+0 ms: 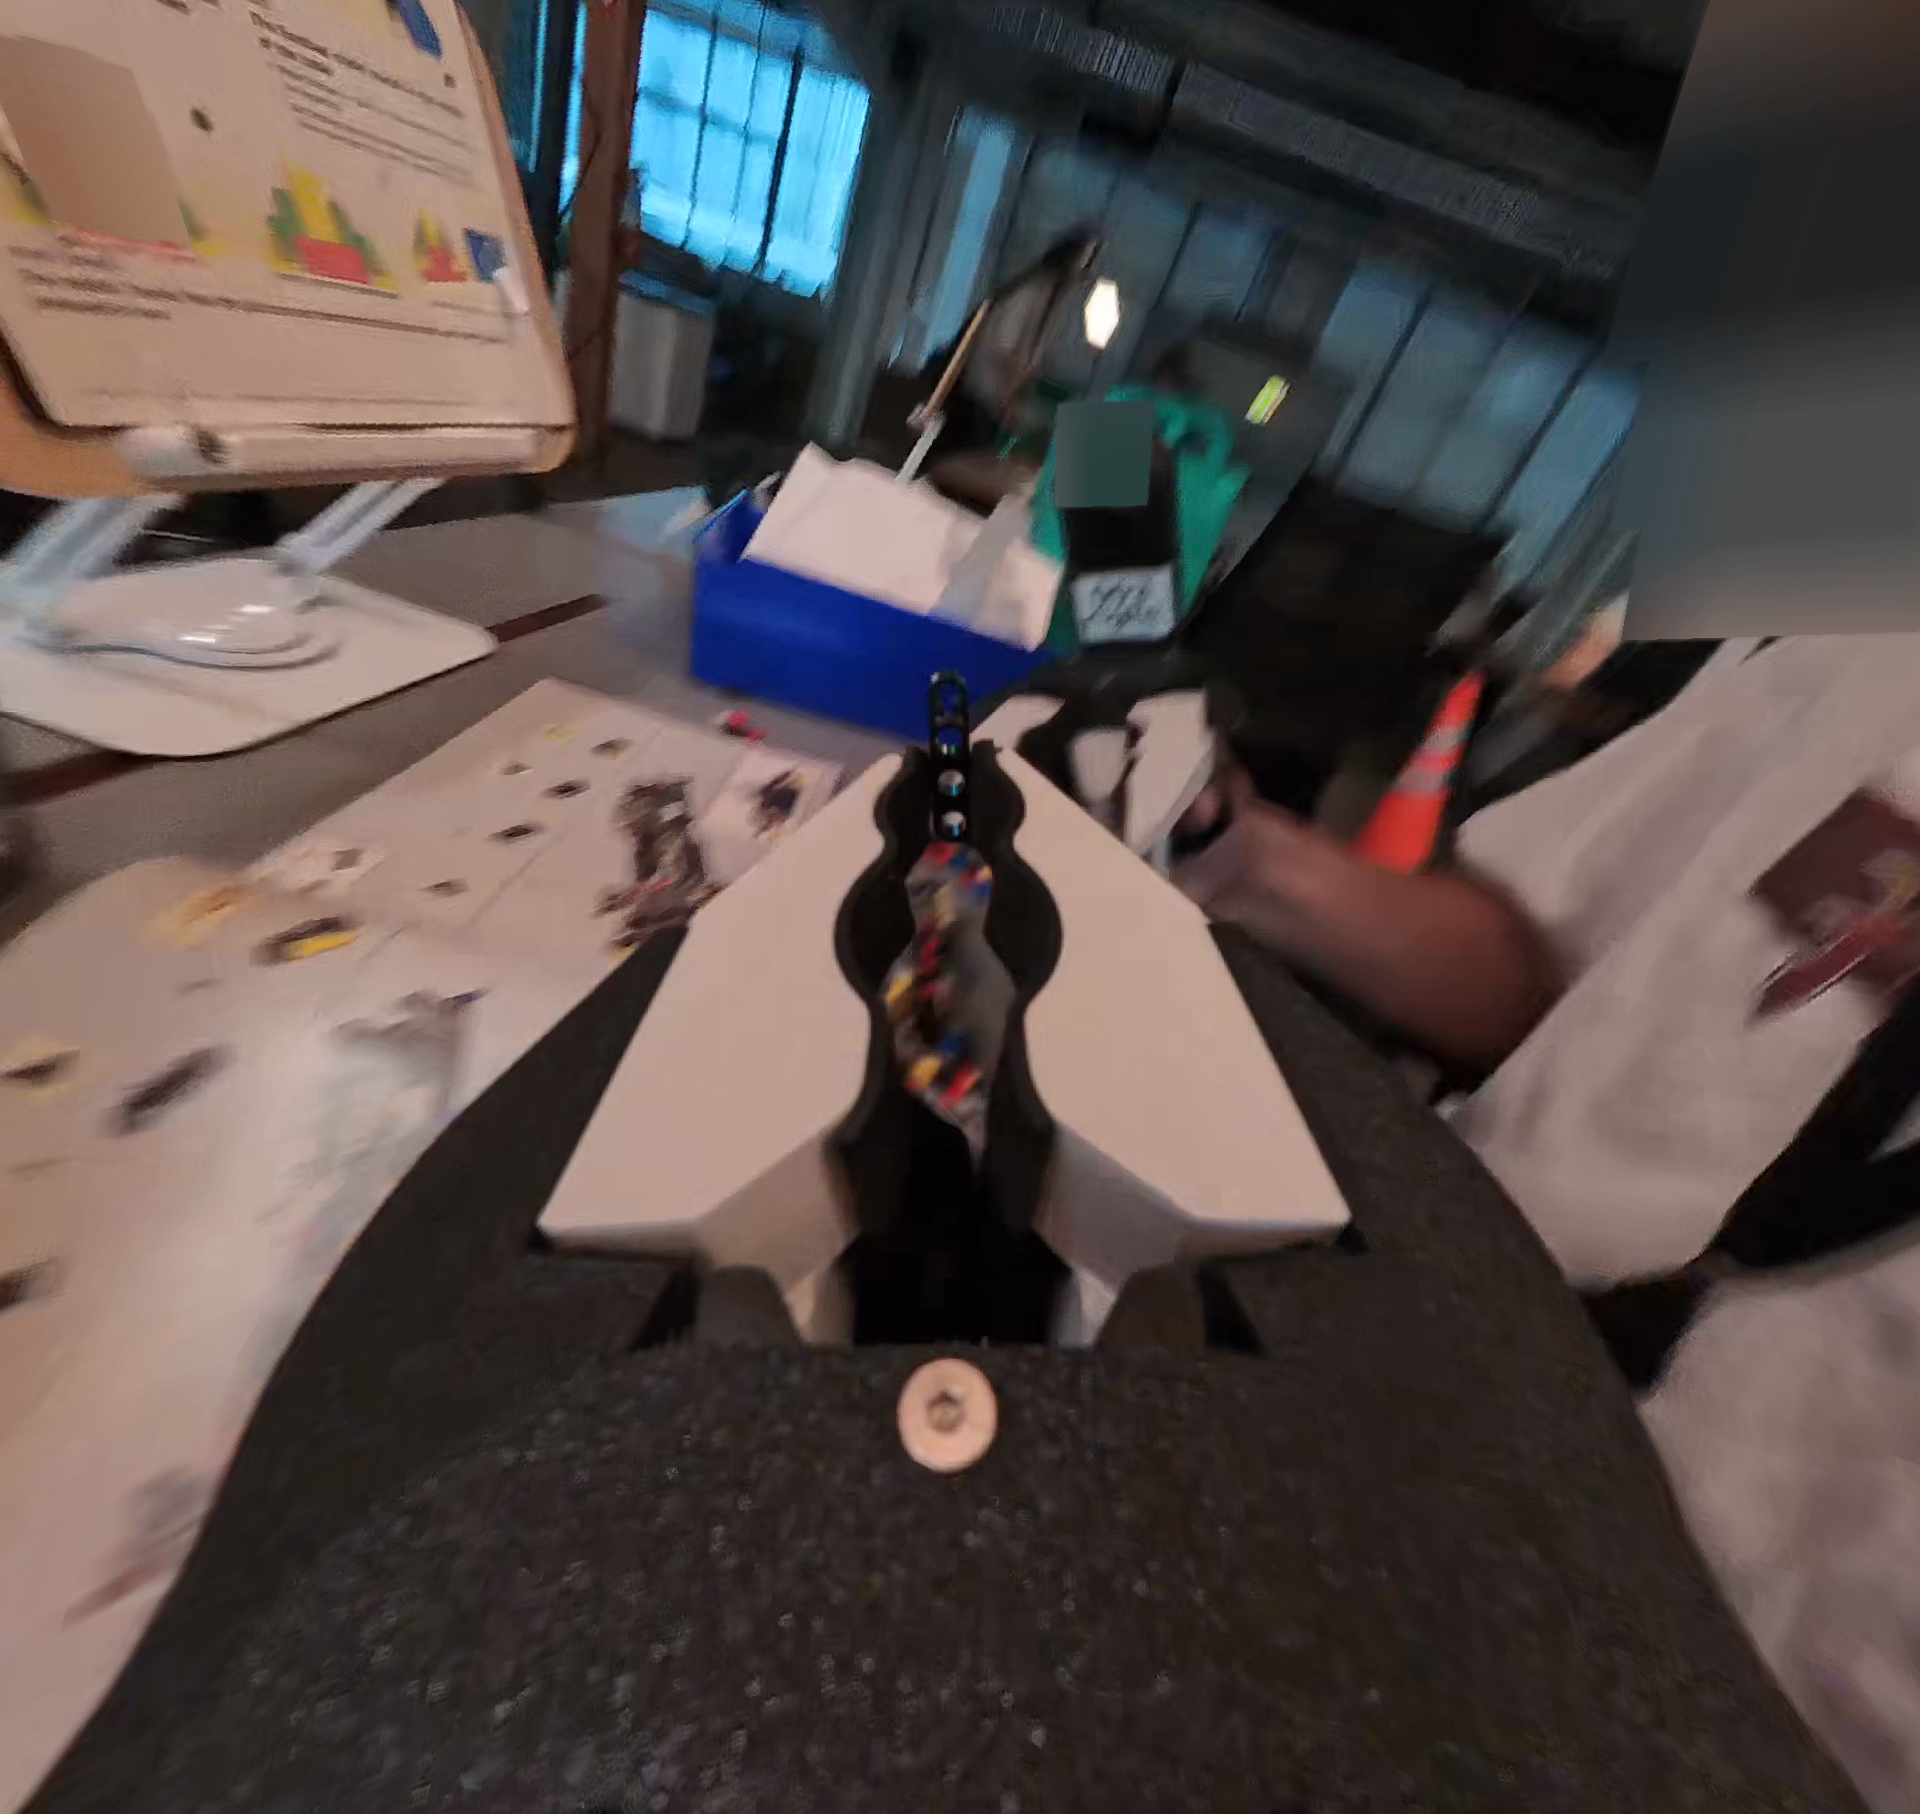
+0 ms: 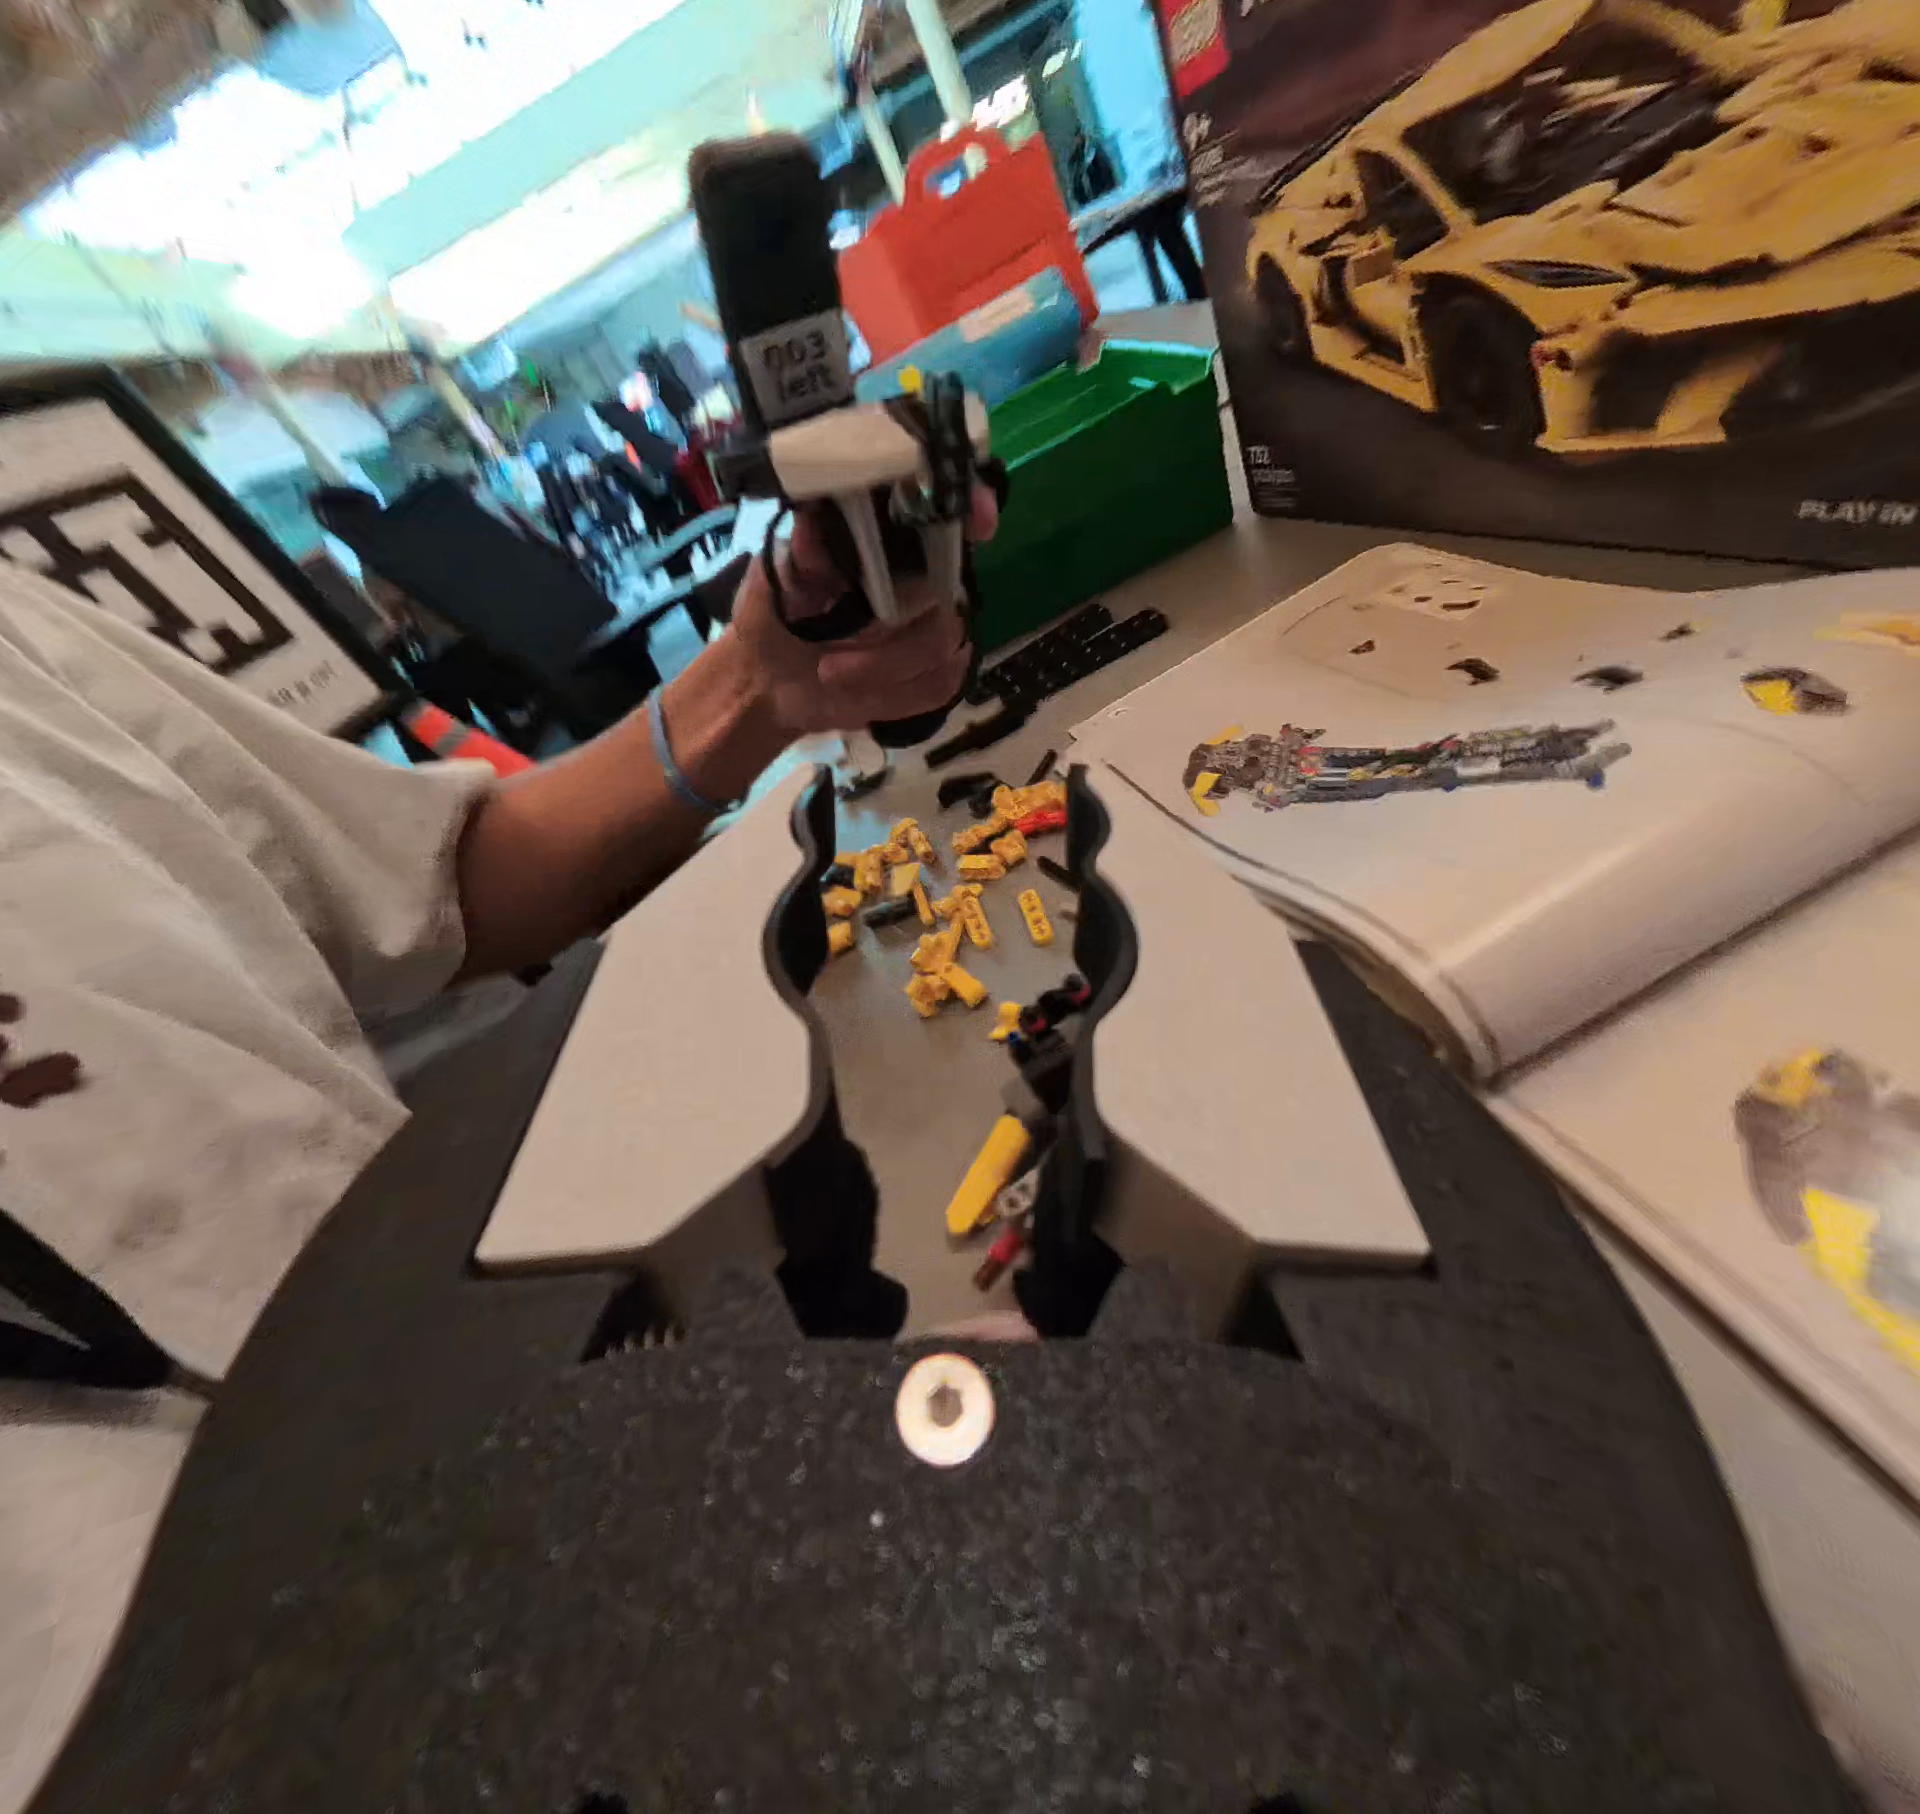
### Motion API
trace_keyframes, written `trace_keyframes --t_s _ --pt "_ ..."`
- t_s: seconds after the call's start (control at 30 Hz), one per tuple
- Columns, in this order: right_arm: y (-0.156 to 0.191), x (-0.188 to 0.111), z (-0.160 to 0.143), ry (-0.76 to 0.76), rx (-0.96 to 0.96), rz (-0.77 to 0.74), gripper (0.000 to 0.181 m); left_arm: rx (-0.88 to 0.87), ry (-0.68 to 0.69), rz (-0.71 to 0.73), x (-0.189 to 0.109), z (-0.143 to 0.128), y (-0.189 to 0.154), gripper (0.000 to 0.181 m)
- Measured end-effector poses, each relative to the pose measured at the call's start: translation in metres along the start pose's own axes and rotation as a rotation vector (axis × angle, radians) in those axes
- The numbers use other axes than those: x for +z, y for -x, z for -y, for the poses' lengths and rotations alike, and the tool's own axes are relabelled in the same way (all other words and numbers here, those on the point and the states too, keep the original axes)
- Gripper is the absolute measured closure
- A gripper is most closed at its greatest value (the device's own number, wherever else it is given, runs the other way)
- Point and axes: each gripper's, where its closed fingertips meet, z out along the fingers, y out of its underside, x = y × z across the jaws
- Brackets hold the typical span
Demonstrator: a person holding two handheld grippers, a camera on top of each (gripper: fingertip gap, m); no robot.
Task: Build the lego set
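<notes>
Left gripper (image 1: 951, 777) is clamped on a black holed beam (image 1: 949, 725); right gripper (image 2: 951, 829) is held wide above loose yellow pieces (image 2: 940, 923). Beam is best kept square while the mate is picked.

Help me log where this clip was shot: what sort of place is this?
Probably a big shared workshop or lab hall, not a home. Tall windows line the far wall, an orange traffic cone stands nearby, and storage bins, blue and green, sit on the work table.
</notes>
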Motion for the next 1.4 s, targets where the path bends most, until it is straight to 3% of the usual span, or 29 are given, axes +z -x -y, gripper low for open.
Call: trace_keyframes --t_s 0.07,0.13,0.23,0.37,0.47,0.6,0.83,1.03,1.13,1.2,1.3,1.37,1.4 --pt "-0.002 0.012 0.002 0.04 -0.104 -0.016 0.139 -0.188 -0.118 -0.088 0.015 0.009 -0.004 0.176" --pt "0.004 0.018 0.012 -0.012 -0.174 -0.002 0.143 -0.28 -0.182 -0.118 0.024 0.004 -0.005 0.176" --pt "0.001 0.017 0.026 -0.103 -0.231 -0.036 0.143 -0.414 -0.215 -0.228 0.034 -0.007 -0.017 0.175" --pt "0.003 0.013 0.021 -0.081 -0.462 -0.128 0.141 -0.564 -0.212 -0.337 0.04 -0.019 -0.026 0.176" --pt "0.0 0.012 0.018 -0.063 -0.525 -0.202 0.14 -0.608 -0.171 -0.367 0.045 -0.031 -0.029 0.176" --pt "0.003 0.015 0.002 0.032 -0.456 -0.116 0.14 -0.599 -0.15 -0.359 0.049 -0.038 -0.032 0.176" --pt "0.008 0.01 0.006 -0.019 -0.431 -0.077 0.159 -0.549 -0.102 -0.355 0.053 -0.044 -0.038 0.176" --pt "0.004 0.01 0.002 -0.009 -0.417 -0.078 0.161 -0.462 -0.06 -0.272 0.053 -0.049 -0.033 0.174" --pt "0.0 0.008 0.003 -0.015 -0.417 -0.099 0.17 -0.421 -0.048 -0.219 0.05 -0.049 -0.025 0.168" --pt "-0.005 0.005 0.003 -0.015 -0.414 -0.122 0.174 -0.372 -0.052 -0.156 0.045 -0.044 -0.014 0.158" --pt "-0.012 0.002 -0.002 0.011 -0.409 -0.147 0.174 -0.313 -0.092 -0.072 0.03 -0.03 0.003 0.162" --pt "-0.014 0.001 -0.007 0.035 -0.401 -0.156 0.175 -0.254 -0.085 0.071 0.016 -0.028 0.026 0.161" --pt "-0.016 0.001 -0.01 0.05 -0.4 -0.162 0.175 -0.215 -0.077 0.212 0.005 -0.028 0.048 0.161"
